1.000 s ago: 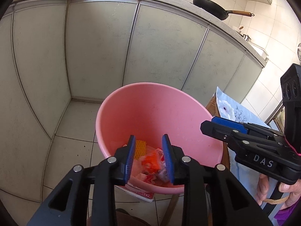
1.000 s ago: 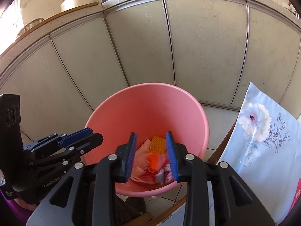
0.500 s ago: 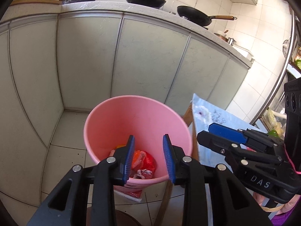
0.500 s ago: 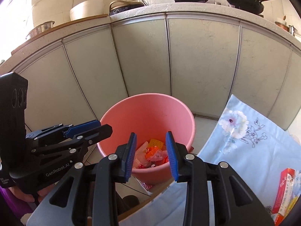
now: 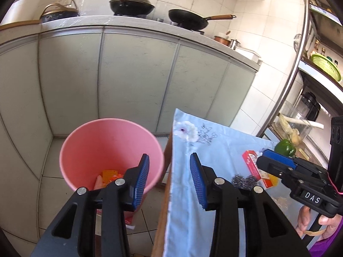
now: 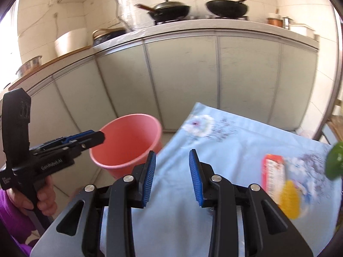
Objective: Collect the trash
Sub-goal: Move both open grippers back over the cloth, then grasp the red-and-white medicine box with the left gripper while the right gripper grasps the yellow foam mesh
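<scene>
Left wrist view: red packet on the blue cloth, right of the left gripper, just beyond the right gripper's tips. Pink bin on the floor beside the table holds orange and pink scraps. Both grippers hover spread, gripping nothing; right gripper over cloth, left at the bin rim.

Left gripper: black plastic frame, ribbed blue pads, silver screws, white "GenRobot.AI" lettering. Right gripper: same build, a "DAS" label, pink cord. Bare-skinned hands, purple sleeves.
</scene>
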Available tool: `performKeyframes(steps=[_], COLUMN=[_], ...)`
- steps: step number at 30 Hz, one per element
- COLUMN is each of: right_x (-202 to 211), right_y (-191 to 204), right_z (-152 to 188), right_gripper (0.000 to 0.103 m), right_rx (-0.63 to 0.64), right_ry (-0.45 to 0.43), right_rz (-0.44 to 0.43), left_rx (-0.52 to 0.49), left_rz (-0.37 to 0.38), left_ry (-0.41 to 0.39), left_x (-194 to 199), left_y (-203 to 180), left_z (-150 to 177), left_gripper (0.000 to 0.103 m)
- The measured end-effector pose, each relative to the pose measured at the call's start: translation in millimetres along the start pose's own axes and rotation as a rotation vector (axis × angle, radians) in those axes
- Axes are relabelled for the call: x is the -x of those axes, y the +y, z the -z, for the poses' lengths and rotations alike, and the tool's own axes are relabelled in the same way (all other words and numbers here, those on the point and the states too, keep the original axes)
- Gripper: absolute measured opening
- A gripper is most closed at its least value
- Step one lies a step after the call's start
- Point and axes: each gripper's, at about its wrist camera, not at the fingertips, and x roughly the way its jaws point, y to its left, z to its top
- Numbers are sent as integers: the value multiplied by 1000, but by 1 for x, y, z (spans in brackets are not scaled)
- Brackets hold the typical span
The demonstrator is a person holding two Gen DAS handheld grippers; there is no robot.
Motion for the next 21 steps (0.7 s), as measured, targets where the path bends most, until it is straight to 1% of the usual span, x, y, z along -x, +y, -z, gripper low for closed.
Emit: performKeyframes(steps=[5, 8, 10, 11, 12, 17, 21], right_x=[30, 41, 50, 53, 55, 54, 42], right_y=[-49, -73, -91, -99, -104, -126, -127], right_z=[20, 30, 43, 48, 51, 71, 75], right_gripper=[33, 33, 36, 39, 39, 40, 40], right_rx=[-66, -91, -114, -124, -132, -146, -113], right_ry=[-13, -12, -1, 1, 4, 41, 60], right_rz=[103, 151, 182, 189, 192, 214, 217], left_rx=[-48, -75, -90, -98, -106, -145, -177], left_rz=[28, 40, 49, 53, 58, 78, 83], left_ry=[20, 37, 47, 52, 58, 77, 87], left_x=[-5, -11, -14, -15, -16, -24, -27], left_y=[-30, -47, -56, -61, -66, -86, -101], left_z=[1, 2, 3, 4, 4, 4, 5], left_gripper=[39, 39, 39, 39, 39, 39, 39])
